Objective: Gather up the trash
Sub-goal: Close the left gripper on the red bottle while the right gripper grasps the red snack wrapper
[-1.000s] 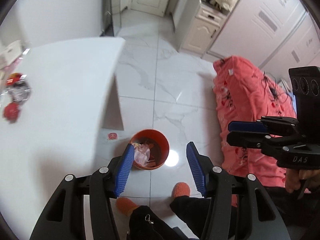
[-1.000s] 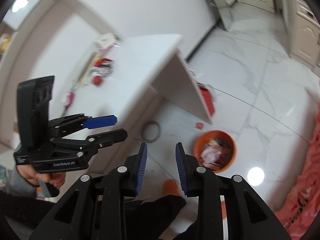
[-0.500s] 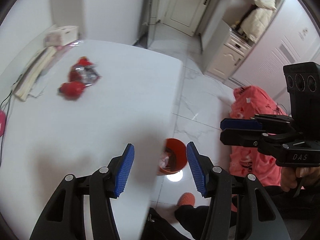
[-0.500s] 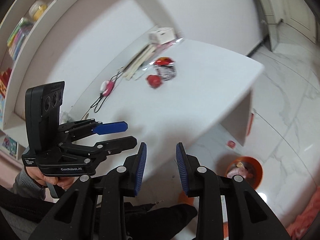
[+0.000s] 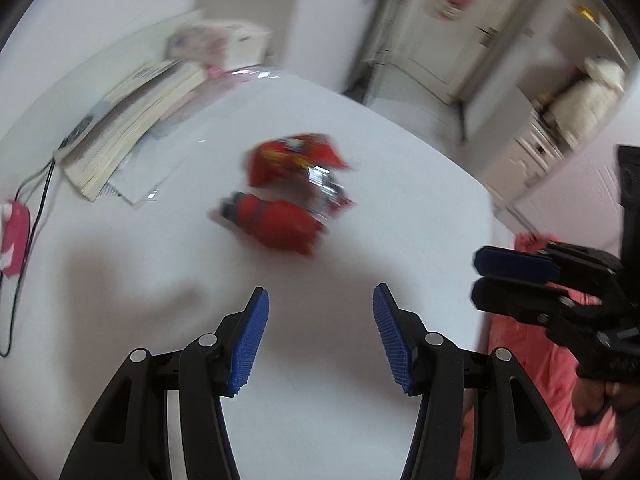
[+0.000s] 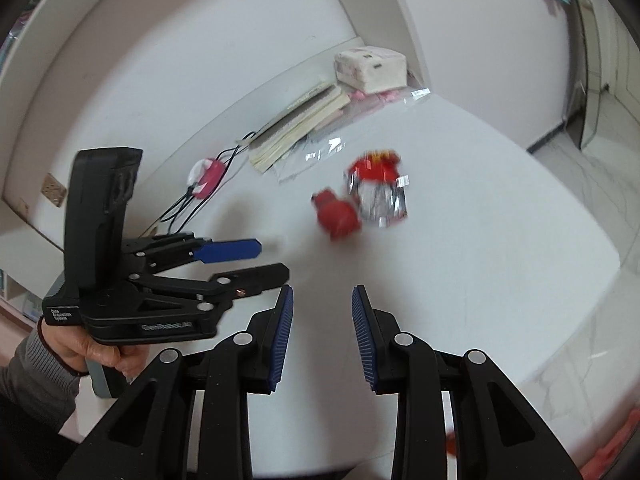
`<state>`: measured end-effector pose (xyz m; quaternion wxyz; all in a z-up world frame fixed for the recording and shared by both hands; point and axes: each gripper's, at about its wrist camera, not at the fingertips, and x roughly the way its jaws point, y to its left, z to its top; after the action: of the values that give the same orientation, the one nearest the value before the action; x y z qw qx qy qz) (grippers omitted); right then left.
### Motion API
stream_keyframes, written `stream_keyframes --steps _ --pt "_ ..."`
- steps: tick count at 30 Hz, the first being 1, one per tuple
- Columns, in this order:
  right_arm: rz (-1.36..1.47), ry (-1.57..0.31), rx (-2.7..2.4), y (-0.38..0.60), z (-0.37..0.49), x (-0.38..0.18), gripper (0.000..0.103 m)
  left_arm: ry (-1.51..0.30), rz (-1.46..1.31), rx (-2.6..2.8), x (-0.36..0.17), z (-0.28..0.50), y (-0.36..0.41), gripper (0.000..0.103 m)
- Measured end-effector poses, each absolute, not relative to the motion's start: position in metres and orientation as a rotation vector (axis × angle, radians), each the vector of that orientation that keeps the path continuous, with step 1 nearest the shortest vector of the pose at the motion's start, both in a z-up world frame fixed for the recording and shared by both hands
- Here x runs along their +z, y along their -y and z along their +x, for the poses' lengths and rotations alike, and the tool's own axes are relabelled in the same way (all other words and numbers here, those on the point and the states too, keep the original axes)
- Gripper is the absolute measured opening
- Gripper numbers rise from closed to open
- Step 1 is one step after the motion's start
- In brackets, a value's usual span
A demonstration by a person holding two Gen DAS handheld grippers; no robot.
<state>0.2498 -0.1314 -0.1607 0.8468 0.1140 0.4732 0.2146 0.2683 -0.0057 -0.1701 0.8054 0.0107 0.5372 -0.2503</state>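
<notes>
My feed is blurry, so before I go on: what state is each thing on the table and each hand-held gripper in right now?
left hand-held gripper: open, empty, above the table.
right hand-held gripper: open, empty.
crumpled red wrapper: on the white table, untouched.
red and silver foil bag: torn open, lying just behind the crumpled wrapper.
stack of books: lying flat by the wall.
tissue box: at the far table corner.

The tabletop is plain white. On it lie a solid red crumpled wrapper and a red packet with a shiny silver foil inside. Both grippers are black, their fingers faced with ribbed blue pads. A pink gadget trails black cords.
</notes>
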Motion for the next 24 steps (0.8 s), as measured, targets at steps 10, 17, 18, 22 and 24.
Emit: stream_keyframes --steps 10,17,18,22,24 --pt "0.179 -0.979 0.446 0.125 0.319 -0.166 0.041 -1.23 -0.289 -0.306 -0.204 0.326 -0.001 0.056" --pt "0.21 -0.999 0.412 0.134 0.336 -0.182 0.041 -1.247 -0.21 -0.335 -0.212 0.333 0.009 0.057" --pt "0.212 -1.004 0.412 0.134 0.339 -0.185 0.041 -1.243 -0.161 -0.354 -0.211 0.329 0.012 0.057" --pt "0.2 -1.005 0.406 0.132 0.351 -0.19 0.041 -1.227 -0.049 -0.405 -0.207 0.315 0.008 0.046" --pt "0.184 -1.0 0.399 0.129 0.358 -0.192 0.041 -1.236 -0.042 -0.437 -0.207 0.309 -0.003 0.032"
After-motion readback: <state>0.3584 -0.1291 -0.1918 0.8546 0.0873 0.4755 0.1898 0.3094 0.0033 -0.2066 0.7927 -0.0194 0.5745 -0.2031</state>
